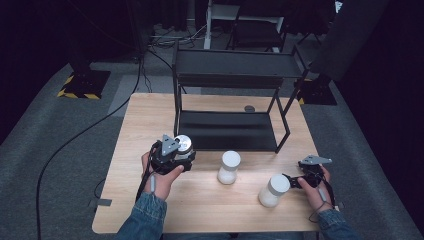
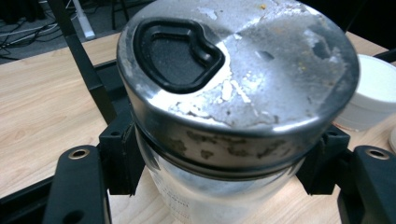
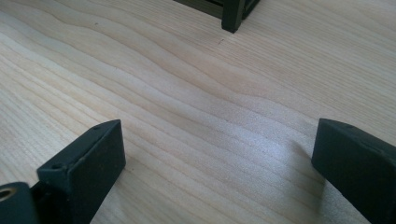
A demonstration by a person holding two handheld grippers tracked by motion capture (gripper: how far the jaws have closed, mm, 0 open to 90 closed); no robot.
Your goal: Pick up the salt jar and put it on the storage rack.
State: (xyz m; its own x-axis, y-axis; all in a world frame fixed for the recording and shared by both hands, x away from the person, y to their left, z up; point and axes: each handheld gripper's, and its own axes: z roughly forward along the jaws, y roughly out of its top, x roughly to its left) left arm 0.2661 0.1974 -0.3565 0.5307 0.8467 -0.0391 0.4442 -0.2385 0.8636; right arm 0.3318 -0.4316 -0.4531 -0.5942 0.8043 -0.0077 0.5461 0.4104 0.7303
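My left tongs (image 2: 219, 186) clamp a metal-lidded glass jar (image 2: 233, 93), seemingly lifted off the worktop (image 1: 200, 210); my right tongs (image 3: 219, 154) stand apart, holding nothing.

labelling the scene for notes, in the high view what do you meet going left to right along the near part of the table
left claw shut on the metal-lidded jar → white container → second white container → right claw, open, just beside that second container
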